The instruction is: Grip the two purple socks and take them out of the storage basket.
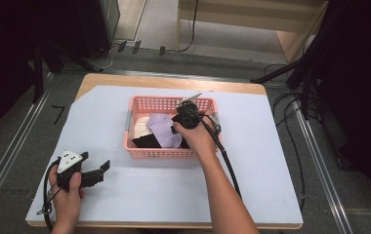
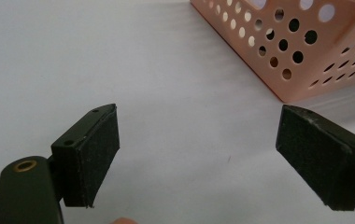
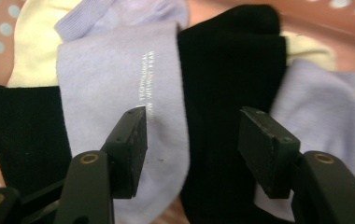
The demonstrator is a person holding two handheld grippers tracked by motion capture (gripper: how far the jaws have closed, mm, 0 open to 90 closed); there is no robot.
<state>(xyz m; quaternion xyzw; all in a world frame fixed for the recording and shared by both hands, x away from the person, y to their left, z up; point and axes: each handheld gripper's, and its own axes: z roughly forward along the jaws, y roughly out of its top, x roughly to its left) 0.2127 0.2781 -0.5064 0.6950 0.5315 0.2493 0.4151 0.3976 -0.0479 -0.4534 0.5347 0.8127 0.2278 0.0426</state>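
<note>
Left tool [image 1: 92, 171]: lying low over the white sheet [image 1: 139, 195] that is covering the counter [image 1: 125, 80], at the near left, gripped in the person's left hand [image 1: 66, 192]. Its jaws are standing wide apart with nothing between them; in the left gripper view the two pads [image 2: 96, 154] are framing bare sheet, with a corner of the pink basket [image 2: 306, 51] showing farther off at the upper right.

Pink basket [image 1: 159, 153]: sitting at the middle of the sheet, well apart from the left tool, perforated walls all round. It is holding a loose pile of socks.

Cream sock [image 1: 142, 127]: lying at the left side of the basket, partly under the others.

Lilac sock [image 1: 163, 129]: lying across the top of the pile, printed lettering showing on it in the right gripper view [image 3: 119, 88].

Black sock [image 3: 227, 93]: lying just beside the lilac sock, touching it along one edge; a second lilac piece [image 3: 320, 116] is lying to its right.

Right tool [image 3: 192, 140]: reaching down into the basket in the person's right hand [image 1: 195, 134]. Its jaws are standing apart, straddling the seam where the lilac and black socks are meeting, pads not pressing on either.
</note>
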